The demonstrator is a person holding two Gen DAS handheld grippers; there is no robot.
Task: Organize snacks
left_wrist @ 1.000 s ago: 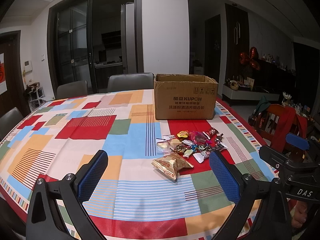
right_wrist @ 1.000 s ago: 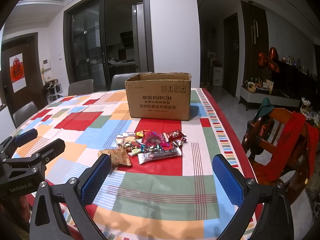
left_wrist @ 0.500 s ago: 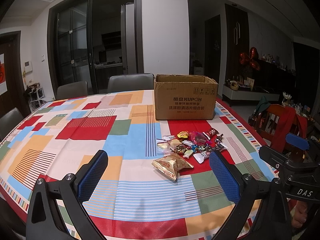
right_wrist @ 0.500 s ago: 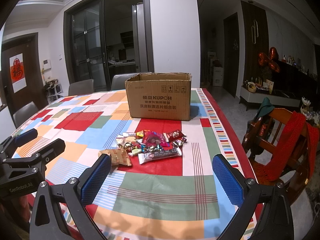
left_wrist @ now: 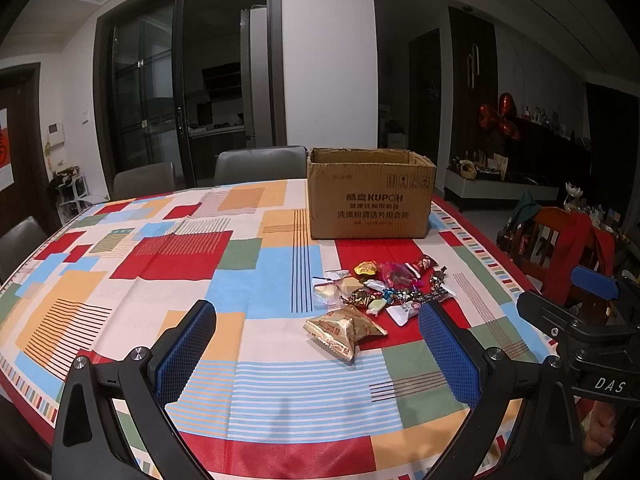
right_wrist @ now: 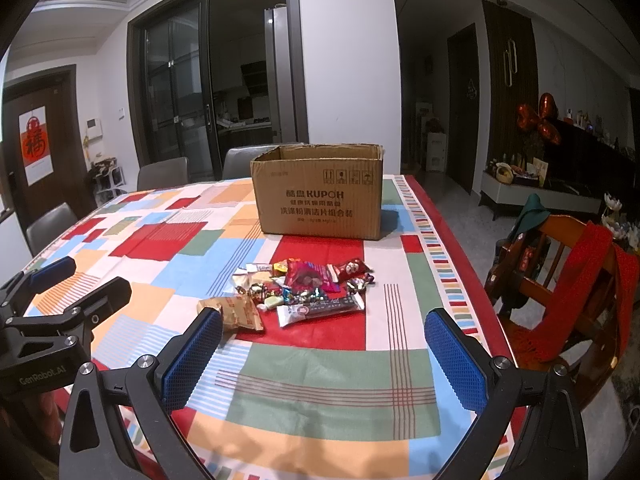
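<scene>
Snacks [left_wrist: 376, 300] lay mid-frame before both low, level grippers, left gripper [left_wrist: 316, 354] and right gripper [right_wrist: 324, 356] spread apart; only the right view showed the red door poster [right_wrist: 34, 142].

Cardboard box [left_wrist: 370, 196] interior hidden by its front wall in both views, contents unknown. Snack pile [right_wrist: 304, 286]: small candies overlap, wrappers too small to read. In right wrist view the gold packet [right_wrist: 236, 312] is partly behind that gripper's left finger. Both gripper bodies cut off at the bottom edge.
</scene>
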